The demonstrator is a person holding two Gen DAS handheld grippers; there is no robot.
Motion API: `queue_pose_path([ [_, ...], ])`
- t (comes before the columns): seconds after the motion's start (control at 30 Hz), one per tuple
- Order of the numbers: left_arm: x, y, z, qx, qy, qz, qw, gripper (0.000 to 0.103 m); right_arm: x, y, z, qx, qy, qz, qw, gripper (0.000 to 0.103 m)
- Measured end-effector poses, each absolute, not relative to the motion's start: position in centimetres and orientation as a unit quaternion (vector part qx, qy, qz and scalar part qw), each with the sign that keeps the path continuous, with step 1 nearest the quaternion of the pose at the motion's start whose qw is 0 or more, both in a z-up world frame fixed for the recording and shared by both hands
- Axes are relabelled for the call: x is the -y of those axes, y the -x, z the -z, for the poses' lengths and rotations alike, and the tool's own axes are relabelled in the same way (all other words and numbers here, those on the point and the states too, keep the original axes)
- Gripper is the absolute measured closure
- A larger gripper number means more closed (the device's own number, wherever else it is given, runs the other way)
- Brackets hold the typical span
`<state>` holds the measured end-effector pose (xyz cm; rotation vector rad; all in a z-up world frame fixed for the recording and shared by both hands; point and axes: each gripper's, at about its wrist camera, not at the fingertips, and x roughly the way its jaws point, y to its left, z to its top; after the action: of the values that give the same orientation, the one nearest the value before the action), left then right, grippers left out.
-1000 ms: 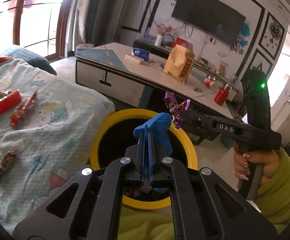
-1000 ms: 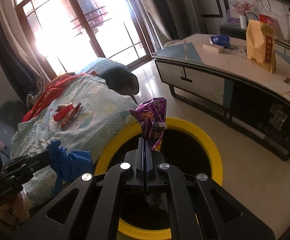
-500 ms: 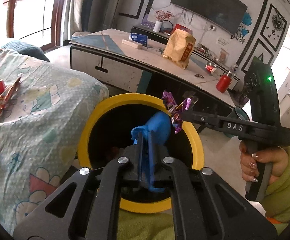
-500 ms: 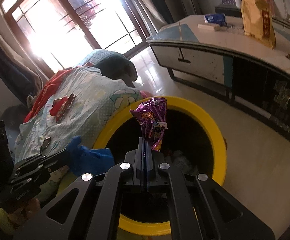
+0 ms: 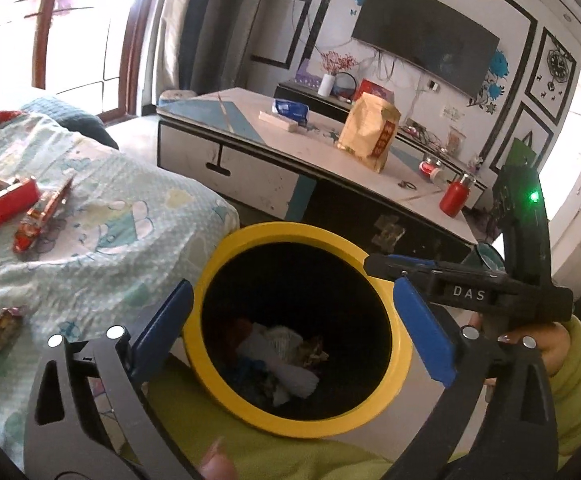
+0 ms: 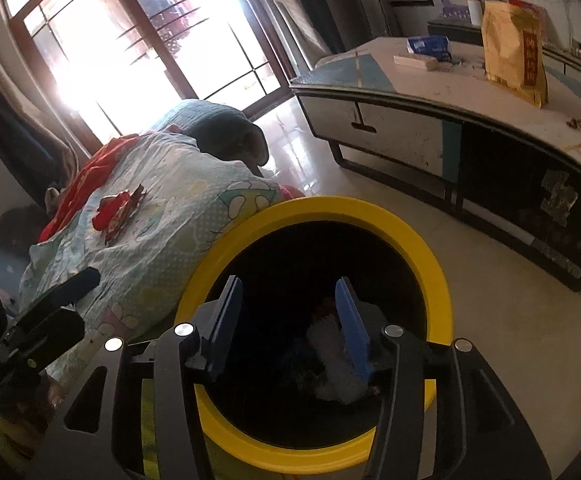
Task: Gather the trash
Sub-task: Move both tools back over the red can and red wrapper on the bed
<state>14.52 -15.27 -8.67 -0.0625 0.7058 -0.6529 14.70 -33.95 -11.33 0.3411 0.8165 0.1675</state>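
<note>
Now both tongs [image 5: 290,312] [image 6: 288,320] just opened (empty).

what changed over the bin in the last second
Both tongs have just been opening and let go. The left tongs dropped the blue wad and the right tongs dropped the purple wrapper; both now stand empty over the yellow-rimmed bin, where trash lies. The red wrappers on the blanket stayed put.

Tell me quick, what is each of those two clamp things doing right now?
Left gripper: open, holding nothing; jaws have just been opening above the yellow-rimmed black trash bin.
Right gripper: open, empty; jaws have just been opening over the same bin.
</note>
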Motion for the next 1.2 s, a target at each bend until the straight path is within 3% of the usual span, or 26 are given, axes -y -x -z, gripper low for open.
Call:
queue_pose_path([
  [0.53,10.3,-14.3,6.5,-0.293,0.051,0.238,0.925,0.011,31.4,-13.9,8.3,-0.338,-0.119,-0.083,0.930,0.043],
  [1.2,2.4,-14.4,4.3,-0.247,0.111,0.159,0.949,0.011,23.2,-14.4,5.6,-0.324,-0.055,-0.158,0.931,0.039],
])
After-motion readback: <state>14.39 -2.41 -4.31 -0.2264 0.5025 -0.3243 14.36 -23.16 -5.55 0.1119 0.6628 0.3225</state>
